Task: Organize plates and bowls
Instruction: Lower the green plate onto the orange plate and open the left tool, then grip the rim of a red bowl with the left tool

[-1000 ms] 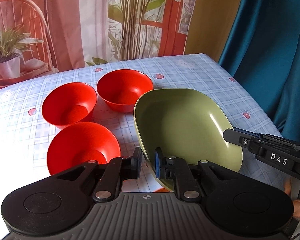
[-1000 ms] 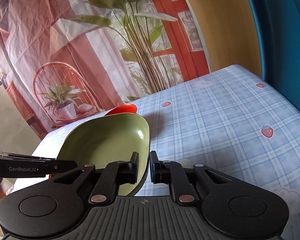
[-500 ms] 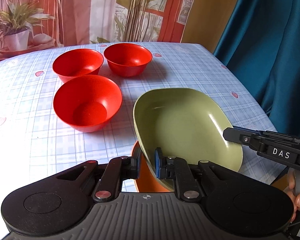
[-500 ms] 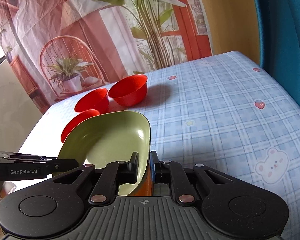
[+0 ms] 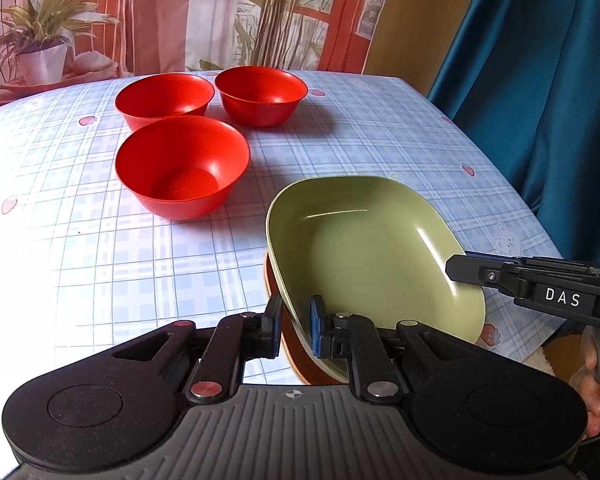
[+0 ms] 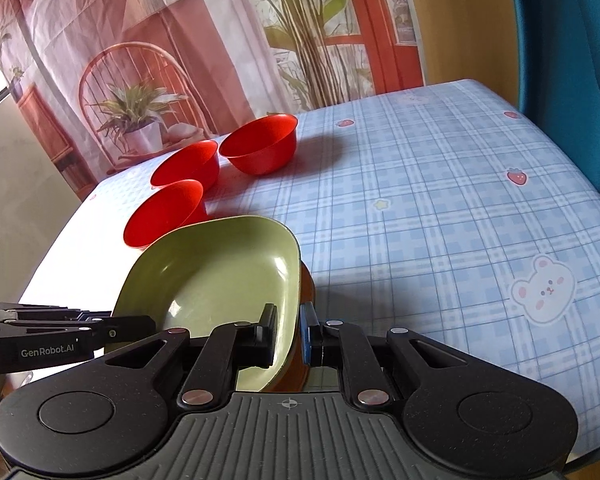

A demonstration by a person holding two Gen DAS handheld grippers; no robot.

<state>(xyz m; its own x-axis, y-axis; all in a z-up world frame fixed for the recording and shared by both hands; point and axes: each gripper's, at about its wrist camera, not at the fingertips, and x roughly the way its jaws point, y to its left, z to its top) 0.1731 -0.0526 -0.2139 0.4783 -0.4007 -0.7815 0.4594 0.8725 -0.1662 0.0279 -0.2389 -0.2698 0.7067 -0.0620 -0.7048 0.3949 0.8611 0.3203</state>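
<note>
Both grippers pinched the green plate by its near rim: the left gripper at one corner, the right gripper at the other. The plate sat on an orange plate at the table's near edge. Farther back stood three red bowls, clustered together.

A table with a blue checked cloth stands by a plant-picture curtain and teal curtain.
</note>
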